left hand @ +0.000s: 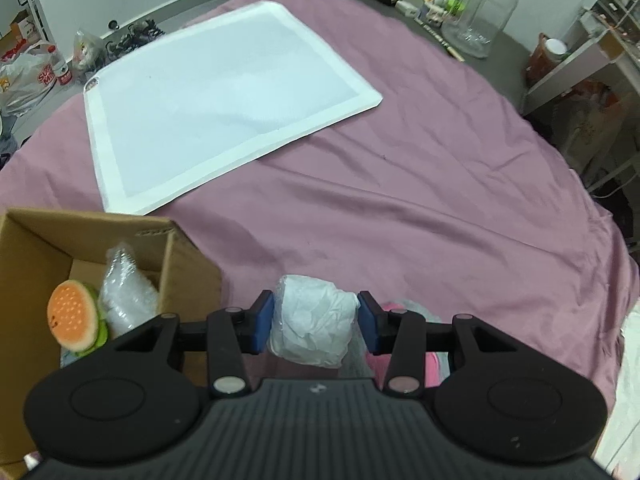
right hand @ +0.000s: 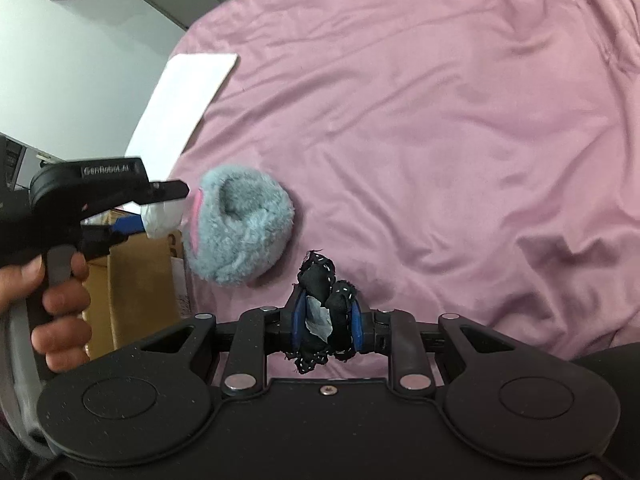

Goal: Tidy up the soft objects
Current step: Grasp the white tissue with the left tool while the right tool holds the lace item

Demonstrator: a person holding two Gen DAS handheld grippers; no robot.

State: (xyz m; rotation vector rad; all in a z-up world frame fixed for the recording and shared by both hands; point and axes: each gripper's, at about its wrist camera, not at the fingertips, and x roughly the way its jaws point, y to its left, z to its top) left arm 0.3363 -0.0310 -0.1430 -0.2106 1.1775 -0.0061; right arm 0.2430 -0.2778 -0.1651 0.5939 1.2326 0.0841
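Crinkled white bundle (left hand: 313, 321) pinched in left fingers (left hand: 265, 320); right fingers (right hand: 356, 328) clamp stitched black cloth (right hand: 326, 312)

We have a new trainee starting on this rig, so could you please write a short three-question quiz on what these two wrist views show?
1. True or false: the left gripper is closed on a white wrapped bundle.
2. What does the right gripper hold? A) a black stitched fabric piece B) a glass jar C) a white mat
3. Name one soft object already inside the cardboard box.

Key
1. True; both blue pads press its sides.
2. A; the black stitched fabric piece sits between the pads.
3. The orange-and-green plush toy or the clear bubble-wrap roll.
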